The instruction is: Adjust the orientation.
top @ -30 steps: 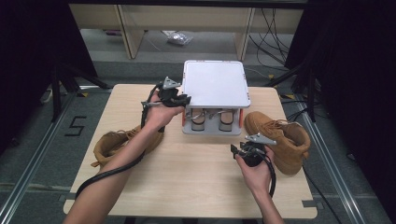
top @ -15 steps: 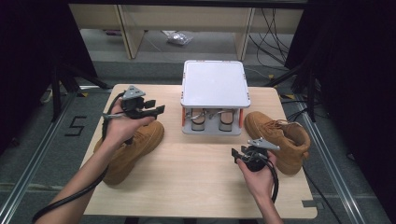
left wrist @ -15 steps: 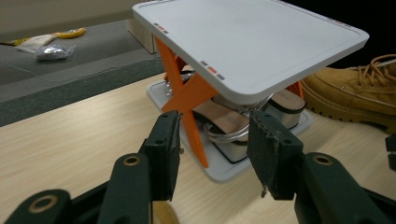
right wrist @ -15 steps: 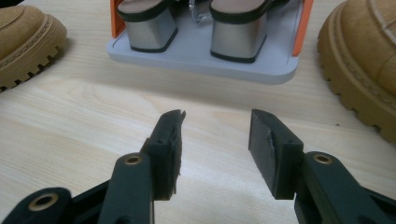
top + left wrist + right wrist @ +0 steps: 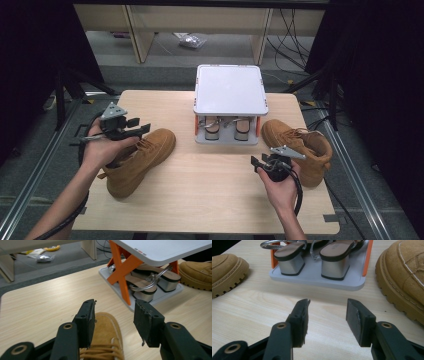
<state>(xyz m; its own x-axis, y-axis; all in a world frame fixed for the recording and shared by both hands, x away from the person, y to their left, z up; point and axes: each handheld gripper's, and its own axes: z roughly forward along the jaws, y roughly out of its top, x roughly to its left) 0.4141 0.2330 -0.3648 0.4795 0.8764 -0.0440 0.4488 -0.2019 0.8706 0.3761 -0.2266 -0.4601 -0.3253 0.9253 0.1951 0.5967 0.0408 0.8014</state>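
Observation:
A tan suede boot [image 5: 145,156] lies on the left of the wooden table [image 5: 215,195], toe toward the rack. My left gripper [image 5: 141,129] hovers open just above its lacing; the boot's toe [image 5: 106,332] shows below and between the jaws of the left gripper [image 5: 115,315]. A second tan boot [image 5: 300,146] stands at the right. My right gripper [image 5: 257,163] is held open low over the table left of that boot [image 5: 404,277], aimed at the rack, nothing between the jaws of the right gripper [image 5: 327,307].
A white-topped shoe rack [image 5: 229,89] with orange legs [image 5: 123,275] stands at the table's back middle. A pair of block-heeled sandals [image 5: 312,257] sits on its lower shelf [image 5: 317,278]. Bare tabletop lies between the two boots. Shelving and cables are on the floor beyond.
My left gripper has swung from the rack's front leftward and back toward the person, ending over the left boot. The right gripper has barely moved.

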